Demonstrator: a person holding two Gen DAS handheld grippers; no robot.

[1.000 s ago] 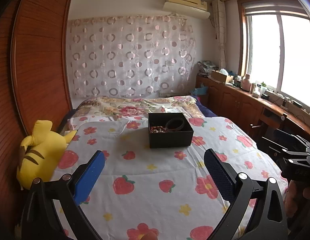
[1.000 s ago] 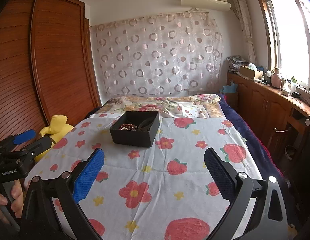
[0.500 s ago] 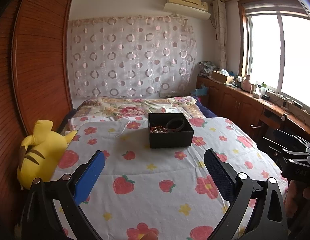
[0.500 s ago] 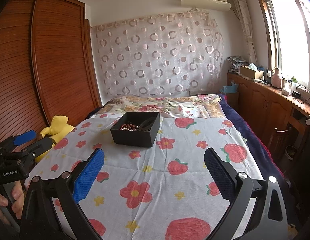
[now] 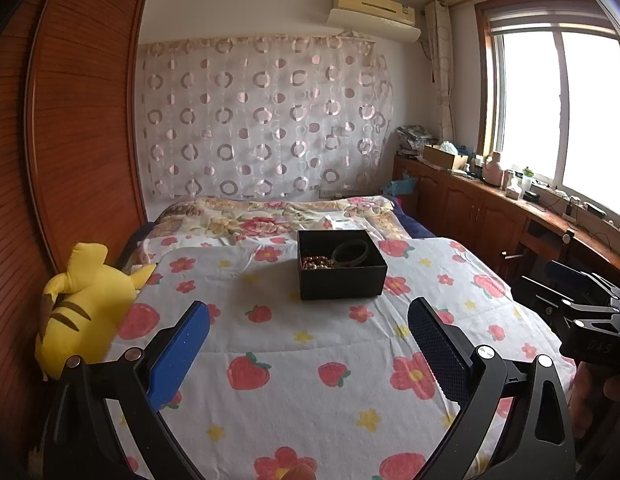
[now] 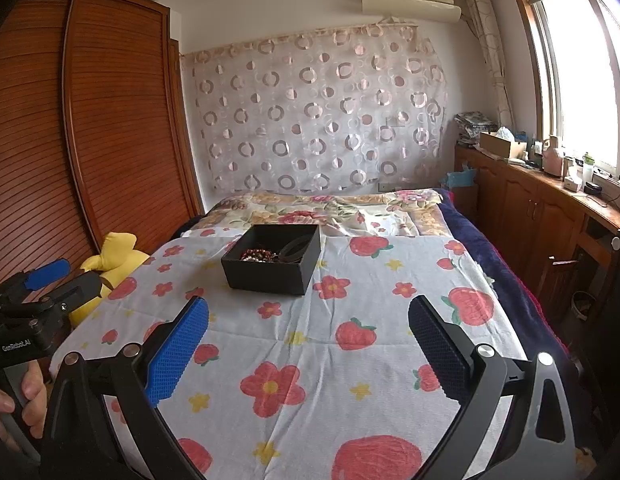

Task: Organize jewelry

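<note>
A black open box (image 5: 342, 276) sits on the flowered bedspread (image 5: 310, 360), also in the right wrist view (image 6: 271, 268). Inside lie a beaded bracelet (image 5: 317, 262) and a dark bangle (image 5: 352, 251); they show in the right wrist view as beads (image 6: 258, 256) and bangle (image 6: 294, 249). My left gripper (image 5: 309, 322) is open and empty, well short of the box. My right gripper (image 6: 309, 322) is open and empty, also short of the box. Each gripper shows at the edge of the other's view.
A yellow plush toy (image 5: 83, 308) lies at the bed's left edge by the wooden wardrobe (image 5: 69, 140). A wooden counter (image 5: 510, 208) with clutter runs under the window on the right. A folded floral quilt (image 5: 269, 220) lies behind the box.
</note>
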